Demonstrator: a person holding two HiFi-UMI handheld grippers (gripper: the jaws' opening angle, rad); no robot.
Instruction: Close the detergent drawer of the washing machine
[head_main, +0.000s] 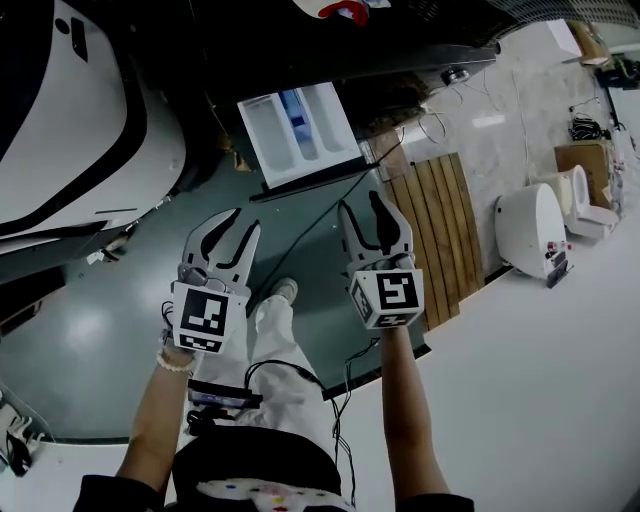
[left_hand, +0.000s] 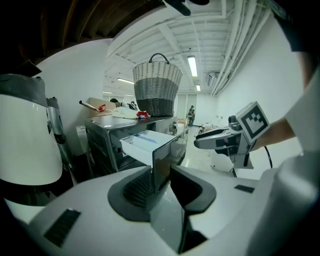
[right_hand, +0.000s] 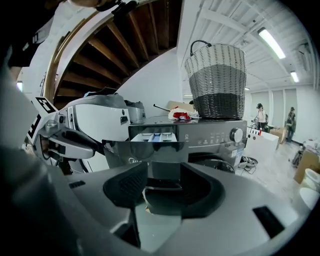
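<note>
— Both claws are held wide and empty: the left gripper (head_main: 245, 222) and the right gripper (head_main: 360, 202) are poised short of the detergent drawer (head_main: 300, 130).
— Where is the drawer found?
— It is pulled well out of the washing machine (right_hand: 210, 136), at the upper left of its front. A white tray (right_hand: 152, 136) with blue-marked compartments is seen behind a dark, glossy front panel (right_hand: 150, 150).
— How should it be handled?
— Light, stiff plastic is expected, so little force should be needed. No grip is called for: the panel is best pushed squarely at its middle.
</note>
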